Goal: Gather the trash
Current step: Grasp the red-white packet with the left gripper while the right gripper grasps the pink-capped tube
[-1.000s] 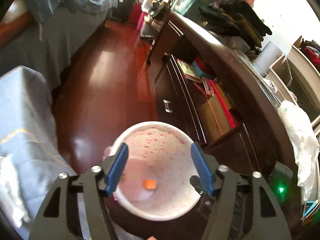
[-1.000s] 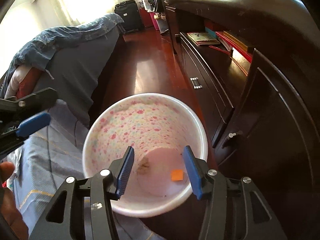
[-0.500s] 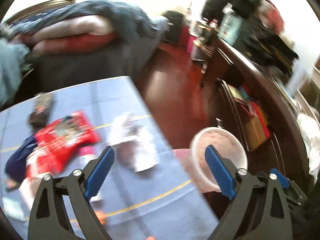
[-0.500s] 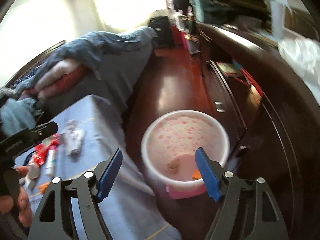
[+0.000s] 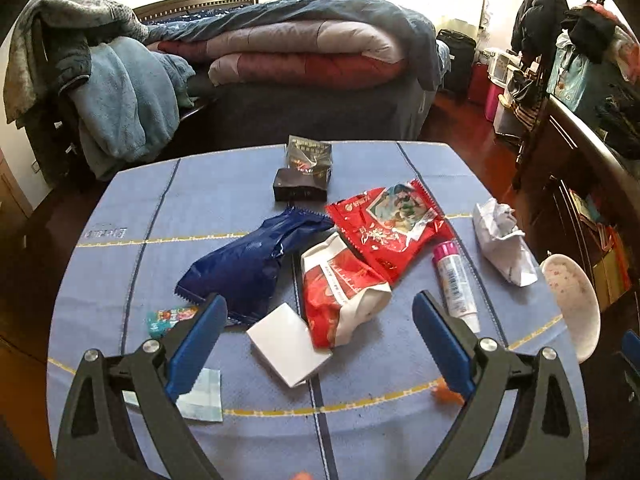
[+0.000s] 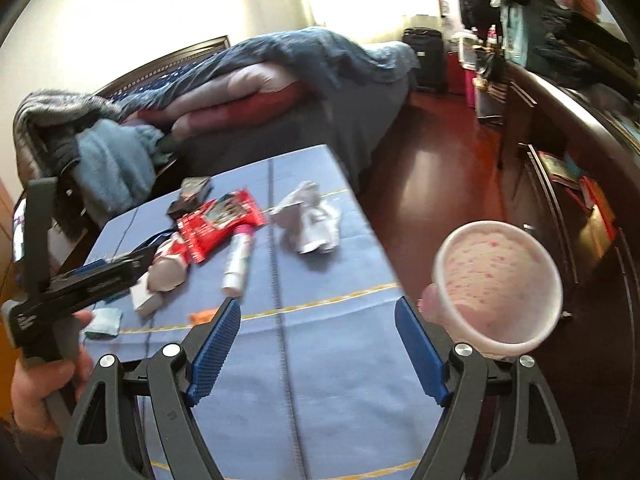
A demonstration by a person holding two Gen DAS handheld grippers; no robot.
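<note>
Trash lies on the blue-clothed table [image 5: 224, 208]: a red snack bag [image 5: 388, 228], a blue bag [image 5: 248, 264], a red-and-white pouch [image 5: 340, 292], a white card [image 5: 288, 344], a crumpled paper [image 5: 500, 240], a pink-capped tube [image 5: 456, 280], a black box [image 5: 300, 190]. The floral bin [image 6: 500, 288] stands beside the table's right edge and also shows in the left wrist view [image 5: 572, 300]. My left gripper [image 5: 316, 344] is open and empty above the white card. My right gripper [image 6: 320, 348] is open and empty over the table's near right part.
A bed with folded quilts [image 5: 304, 52] stands behind the table. A dark cabinet [image 6: 580, 184] runs along the right, across red wood floor [image 6: 436, 168]. A small orange scrap [image 5: 444, 394] and a teal wrapper [image 5: 168, 318] lie near the front.
Both grippers have swung from over the bin to the left, toward the table, and their jaws have opened wider. The bin now lies at the right of both views.
</note>
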